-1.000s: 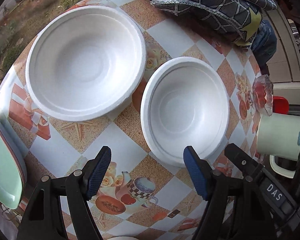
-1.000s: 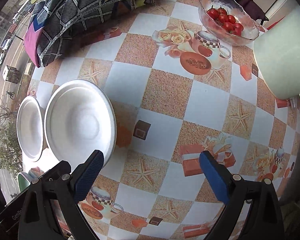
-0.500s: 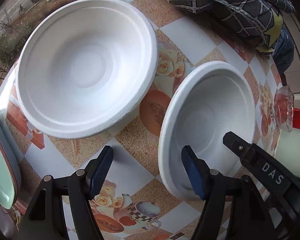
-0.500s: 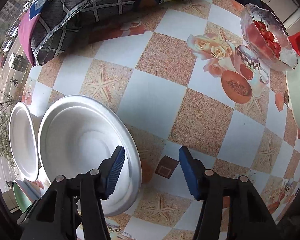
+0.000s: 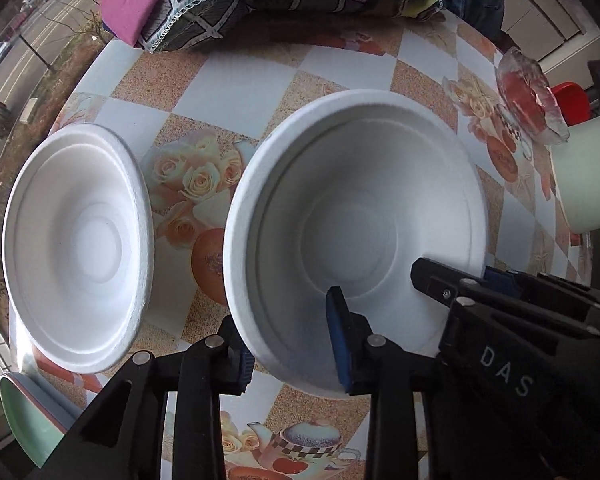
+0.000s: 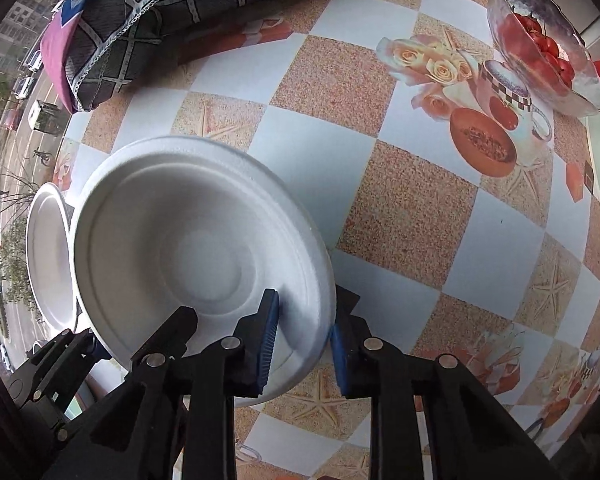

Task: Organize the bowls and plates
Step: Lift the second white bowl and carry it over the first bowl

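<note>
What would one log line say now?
left gripper: jaws closing on near bowl rim; right gripper: jaws closing, same rim; far bowl: untouched

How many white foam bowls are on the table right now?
2: one foam bowl pinched at its rim by both grippers, another foam bowl beside it near the table edge. Others may be out of view.

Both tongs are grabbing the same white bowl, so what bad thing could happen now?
The left tongs and right tongs are both closing on opposite rims of the near foam bowl. Squeezing or pulling apart might crack its thin rim. If lifted unevenly, it could tip and bump the other foam bowl or the glass fruit bowl.
</note>
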The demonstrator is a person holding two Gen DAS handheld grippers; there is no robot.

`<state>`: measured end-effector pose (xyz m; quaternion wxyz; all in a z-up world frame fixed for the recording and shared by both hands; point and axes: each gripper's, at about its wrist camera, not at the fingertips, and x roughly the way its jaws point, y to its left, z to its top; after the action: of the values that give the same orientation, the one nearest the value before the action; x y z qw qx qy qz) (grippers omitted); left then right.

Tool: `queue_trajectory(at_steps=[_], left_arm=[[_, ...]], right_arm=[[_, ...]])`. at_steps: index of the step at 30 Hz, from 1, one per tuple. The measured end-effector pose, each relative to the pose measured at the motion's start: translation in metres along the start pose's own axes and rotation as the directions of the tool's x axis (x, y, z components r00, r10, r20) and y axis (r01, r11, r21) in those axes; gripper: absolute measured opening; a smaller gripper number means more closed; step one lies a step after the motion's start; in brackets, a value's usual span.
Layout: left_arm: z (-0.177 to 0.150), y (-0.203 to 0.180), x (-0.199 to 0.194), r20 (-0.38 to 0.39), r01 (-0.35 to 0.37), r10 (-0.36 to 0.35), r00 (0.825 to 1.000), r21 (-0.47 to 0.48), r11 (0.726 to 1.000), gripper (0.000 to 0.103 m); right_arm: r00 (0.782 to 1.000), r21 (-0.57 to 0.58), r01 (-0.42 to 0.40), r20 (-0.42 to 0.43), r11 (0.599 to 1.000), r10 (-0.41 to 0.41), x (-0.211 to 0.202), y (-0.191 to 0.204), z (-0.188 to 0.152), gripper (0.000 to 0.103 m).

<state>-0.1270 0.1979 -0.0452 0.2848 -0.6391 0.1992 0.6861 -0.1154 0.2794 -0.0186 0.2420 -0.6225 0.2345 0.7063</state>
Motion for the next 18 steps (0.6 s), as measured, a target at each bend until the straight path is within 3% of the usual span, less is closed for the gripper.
queue_trajectory(at_steps=[6,18], left_arm=[[-0.009,-0.026,0.003,-0.021,0.005,-0.002,1.0,0.154,0.988,0.033],[-0.084,-0.051,0.003,-0.1,0.04,-0.005,0.995,0.344,0.938,0.034]], right_arm=[[0.999,-0.002,0.013,-0.046,1.0,-0.014,0.001,-0.013,-0.021,0.026],[0.993,0.03,0.023,-0.119,0.999,-0.019,0.003,-0.032,-0.132,0.027]])
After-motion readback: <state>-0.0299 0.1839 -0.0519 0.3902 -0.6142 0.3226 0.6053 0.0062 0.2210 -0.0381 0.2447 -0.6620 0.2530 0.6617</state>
